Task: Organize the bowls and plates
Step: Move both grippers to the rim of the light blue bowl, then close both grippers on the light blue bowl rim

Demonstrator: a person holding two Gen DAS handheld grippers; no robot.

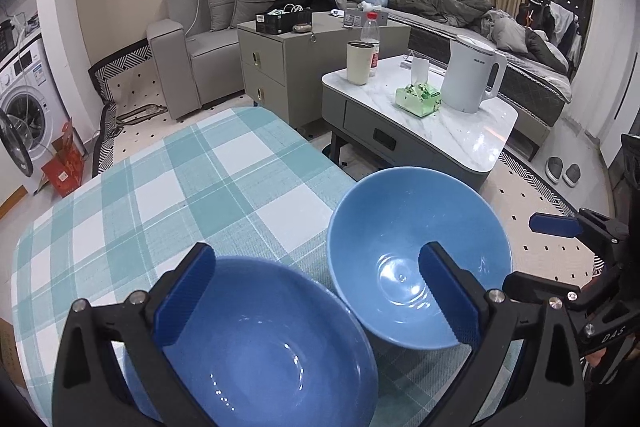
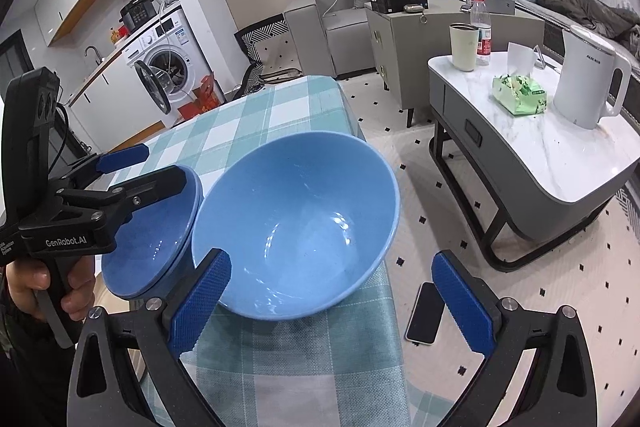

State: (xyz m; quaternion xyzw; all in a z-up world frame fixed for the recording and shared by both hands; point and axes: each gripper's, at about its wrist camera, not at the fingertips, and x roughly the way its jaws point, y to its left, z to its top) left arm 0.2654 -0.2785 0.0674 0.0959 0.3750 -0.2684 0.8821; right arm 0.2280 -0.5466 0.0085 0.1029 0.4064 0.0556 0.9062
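Checked teal-and-white cloth covers the worktop (image 1: 168, 195), which stands in a living room with a patterned floor. Taking the light bowl (image 2: 296, 227) as the landmark: it sits at the worktop's near right corner, and appears tilted in the right wrist view. The right claw (image 2: 328, 301) hangs just in front of it with its jaws wide apart, one blue pad (image 2: 200, 303) at the bowl's near rim and the other out over the floor, gripping nothing. Touching the light bowl on its left is a darker blue bowl (image 1: 260, 343), also on the cloth. The left claw (image 1: 316, 297) spreads wide above both: its left pad lies over the dark bowl's rim, its right pad over the light bowl's inside, and it holds nothing. A hand (image 2: 40, 287) grips the left claw's handle in the right wrist view. Down on the floor to the right of the light bowl lies a phone (image 2: 426, 313). Beyond the bowl and to its right stands a marble table (image 2: 560, 155) carrying a white kettle (image 2: 588, 83), a green tissue pack (image 2: 520, 95), a cup (image 2: 464, 47) and a bottle (image 2: 480, 27). Farther back sit a grey cabinet (image 2: 400, 39) and a sofa (image 2: 340, 7). Far to the bowl's left is a washing machine (image 2: 164, 67) with its door open.
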